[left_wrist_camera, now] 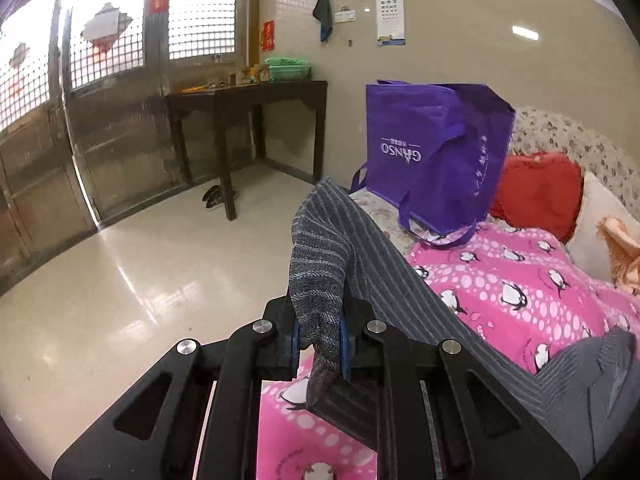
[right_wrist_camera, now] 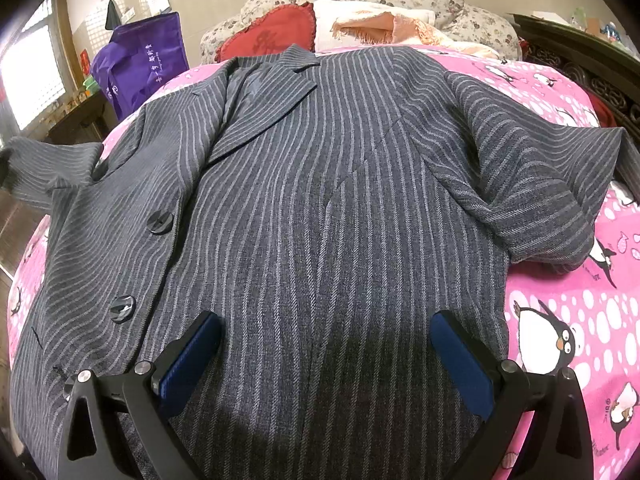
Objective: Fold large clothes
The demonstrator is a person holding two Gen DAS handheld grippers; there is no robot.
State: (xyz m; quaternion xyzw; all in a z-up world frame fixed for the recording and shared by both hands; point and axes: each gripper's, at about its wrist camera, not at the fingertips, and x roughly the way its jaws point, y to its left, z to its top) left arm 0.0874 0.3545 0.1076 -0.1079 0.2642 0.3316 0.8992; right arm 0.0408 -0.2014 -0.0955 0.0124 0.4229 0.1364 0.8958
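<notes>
A grey pinstriped jacket (right_wrist_camera: 320, 200) lies front up on a pink penguin blanket (right_wrist_camera: 568, 320), collar toward the pillows, two dark buttons on its left side. Its right sleeve (right_wrist_camera: 532, 184) is bent across the blanket. My left gripper (left_wrist_camera: 320, 340) is shut on the jacket's left sleeve (left_wrist_camera: 324, 264) and holds it lifted off the bed edge. My right gripper (right_wrist_camera: 326, 356) is open, its blue pads (right_wrist_camera: 192, 364) spread wide just above the jacket's lower front, holding nothing.
A purple tote bag (left_wrist_camera: 432, 152) stands on the bed near the headboard, beside a red cushion (left_wrist_camera: 540, 192) and pillows. Left of the bed is tiled floor (left_wrist_camera: 140, 260), a dark wooden table (left_wrist_camera: 248, 100) and a metal door.
</notes>
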